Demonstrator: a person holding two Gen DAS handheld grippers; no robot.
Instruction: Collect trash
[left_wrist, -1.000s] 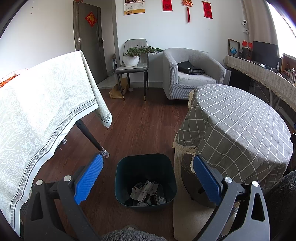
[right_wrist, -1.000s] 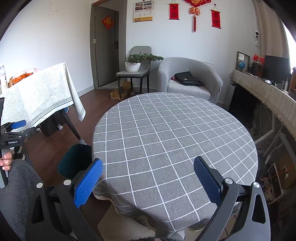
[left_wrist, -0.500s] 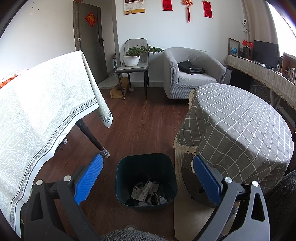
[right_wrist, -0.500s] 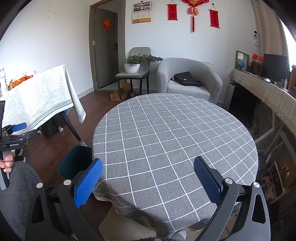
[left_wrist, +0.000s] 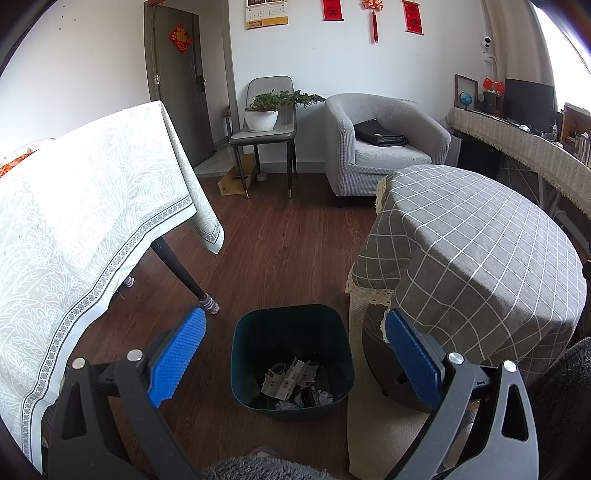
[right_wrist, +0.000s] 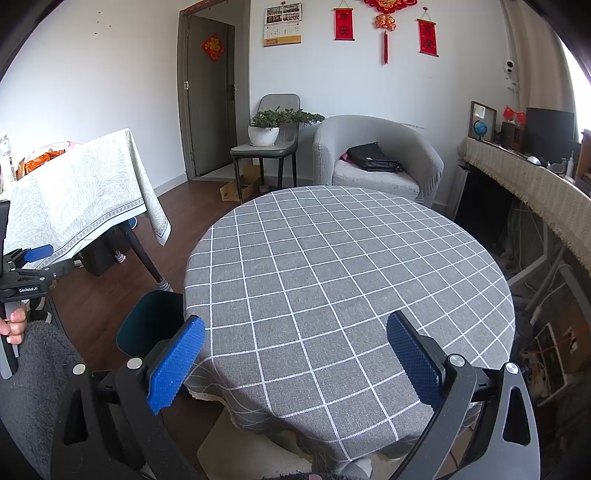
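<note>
Nothing has shifted since earlier; both the left gripper and the right gripper gape empty (bin at 12 o'clock); scan for leftover scraps.

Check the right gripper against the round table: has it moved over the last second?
Yes, slightly. In the right wrist view the grey checked round table sits a little lower and the wall decorations too, so the right gripper has tilted or risen slightly.

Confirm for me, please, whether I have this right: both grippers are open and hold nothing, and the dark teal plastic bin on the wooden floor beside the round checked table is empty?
Not quite: the dark teal plastic bin is not empty. The left wrist view shows crumpled paper scraps lying in its bottom. The rest holds: the left gripper and right gripper are both open and hold nothing, and the bin stands on the wooden floor beside the round checked table.
</note>
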